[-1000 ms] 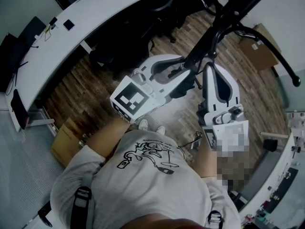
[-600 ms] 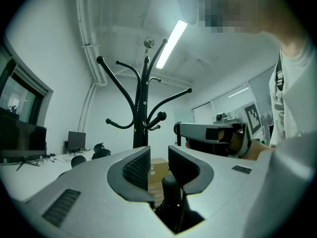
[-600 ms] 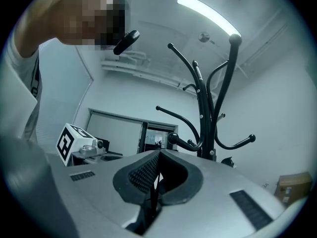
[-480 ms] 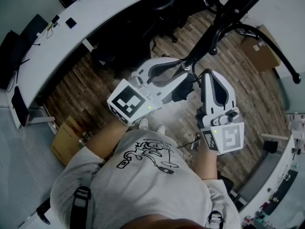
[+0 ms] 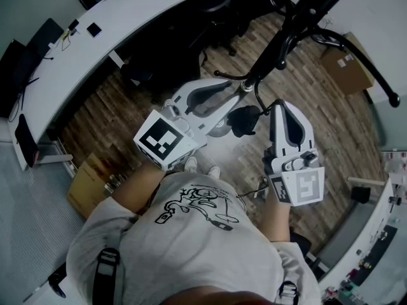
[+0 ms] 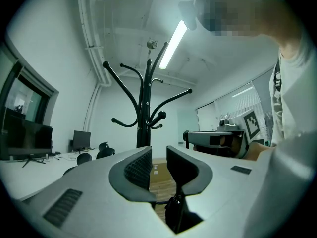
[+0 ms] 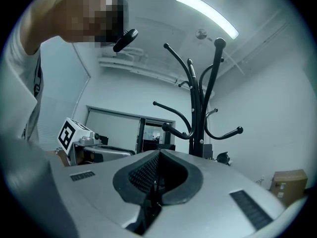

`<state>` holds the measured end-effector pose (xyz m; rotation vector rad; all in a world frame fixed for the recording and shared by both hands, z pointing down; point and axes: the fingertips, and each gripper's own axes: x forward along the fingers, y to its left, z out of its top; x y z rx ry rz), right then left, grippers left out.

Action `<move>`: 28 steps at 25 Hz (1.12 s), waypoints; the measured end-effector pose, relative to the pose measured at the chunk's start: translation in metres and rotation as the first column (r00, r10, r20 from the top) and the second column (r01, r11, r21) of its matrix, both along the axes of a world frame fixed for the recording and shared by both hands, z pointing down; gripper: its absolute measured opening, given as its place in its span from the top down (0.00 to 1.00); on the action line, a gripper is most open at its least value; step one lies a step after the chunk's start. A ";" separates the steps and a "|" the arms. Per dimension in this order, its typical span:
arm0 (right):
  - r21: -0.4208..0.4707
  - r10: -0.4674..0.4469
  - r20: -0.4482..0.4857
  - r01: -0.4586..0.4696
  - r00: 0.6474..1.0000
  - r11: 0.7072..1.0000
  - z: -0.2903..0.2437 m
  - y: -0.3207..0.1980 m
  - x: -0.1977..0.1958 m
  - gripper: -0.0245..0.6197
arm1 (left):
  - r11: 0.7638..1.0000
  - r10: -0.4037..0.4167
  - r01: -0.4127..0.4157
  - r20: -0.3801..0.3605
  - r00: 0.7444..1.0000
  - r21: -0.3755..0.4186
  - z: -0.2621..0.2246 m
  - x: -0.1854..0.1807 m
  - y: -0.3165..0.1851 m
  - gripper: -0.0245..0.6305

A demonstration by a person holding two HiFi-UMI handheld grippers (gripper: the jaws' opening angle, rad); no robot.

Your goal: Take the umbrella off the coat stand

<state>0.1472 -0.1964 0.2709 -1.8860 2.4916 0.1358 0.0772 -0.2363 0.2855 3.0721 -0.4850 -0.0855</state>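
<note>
L: left gripper (image 6: 158,155) jaws narrowly apart, clamping nothing | R: right gripper (image 7: 158,155) jaws closed, empty | umbrella (image 5: 244,120): small folded black bundle just under left gripper's tips, beside right gripper | handling: likely light, soft, swings; grip round its body

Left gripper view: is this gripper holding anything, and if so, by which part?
Nothing is held. The left gripper has its jaws apart, with an empty gap between the pads. A dark object shows low behind the gap, ungripped; what it is cannot be told.
</note>
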 end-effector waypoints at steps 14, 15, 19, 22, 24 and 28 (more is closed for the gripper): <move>-0.057 0.029 -0.018 -0.030 0.999 0.998 0.018 0.016 0.013 0.95 | 0.996 -0.092 0.092 0.007 0.996 -0.020 0.012 -0.022 -0.003 0.85; -0.061 0.029 -0.018 -0.030 0.999 0.998 0.019 0.017 0.013 0.95 | 0.995 -0.096 0.096 0.009 0.995 -0.019 0.013 -0.023 -0.002 0.85; -0.069 0.040 -0.025 -0.041 0.999 0.997 0.018 0.020 0.014 0.95 | 0.994 -0.107 0.108 0.013 0.994 -0.024 0.016 -0.025 -0.001 0.87; -0.087 0.028 -0.008 -0.029 1.000 0.996 0.030 0.026 0.015 0.95 | 0.993 -0.113 0.114 0.014 0.993 -0.031 0.020 -0.026 0.001 0.88; -0.089 0.033 -0.012 -0.034 0.999 0.995 0.028 0.028 0.015 0.95 | 0.993 -0.116 0.116 0.016 0.993 -0.036 0.022 -0.027 0.002 0.88; -0.104 0.031 -0.004 -0.032 1.000 0.994 0.035 0.033 0.015 0.95 | 0.991 -0.119 0.120 0.020 0.993 -0.051 0.028 -0.029 0.005 0.88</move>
